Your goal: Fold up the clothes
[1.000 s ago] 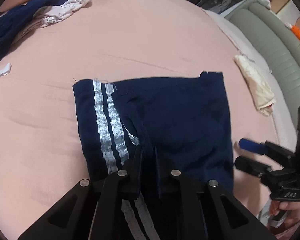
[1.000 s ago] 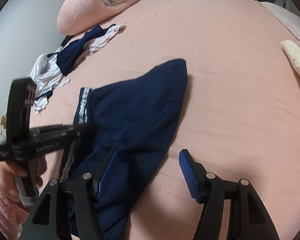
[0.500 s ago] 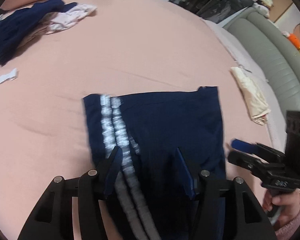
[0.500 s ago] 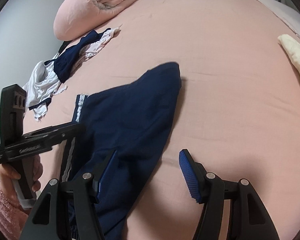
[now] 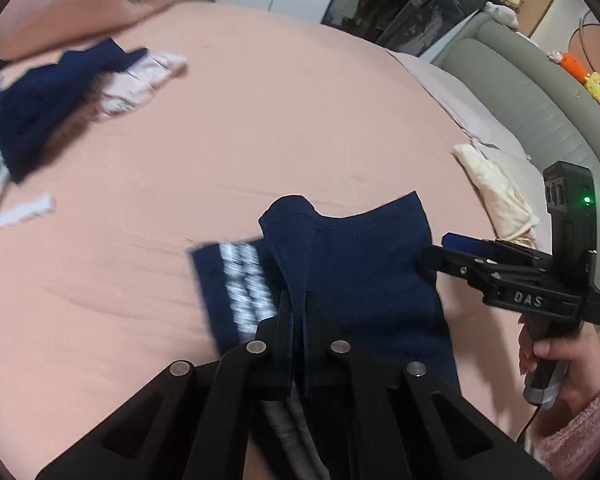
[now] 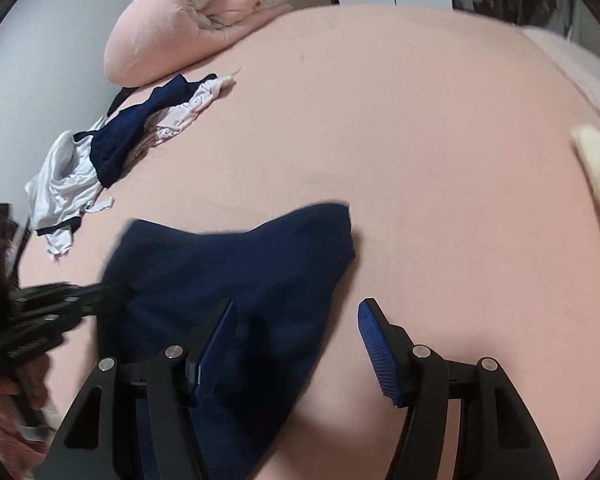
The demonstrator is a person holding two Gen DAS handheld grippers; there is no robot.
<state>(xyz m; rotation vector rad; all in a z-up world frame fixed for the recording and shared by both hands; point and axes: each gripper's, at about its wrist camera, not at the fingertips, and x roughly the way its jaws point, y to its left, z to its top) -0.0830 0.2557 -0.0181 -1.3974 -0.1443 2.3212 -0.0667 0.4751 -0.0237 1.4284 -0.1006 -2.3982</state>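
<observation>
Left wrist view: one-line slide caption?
Left gripper pinches a raised fold of the navy striped shorts on the pink bed; right gripper hovers open alongside.

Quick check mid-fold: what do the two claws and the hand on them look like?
Both are black plastic with silver screws. The right claw has ribbed blue pads; its body reads "DAS", shows a green light, and trails a cable. The hand wears a fuzzy pink sleeve.

Navy shorts (image 5: 352, 276) with white stripes, pink bedsheet (image 5: 260, 128), cream cloth (image 5: 496, 196)
</observation>
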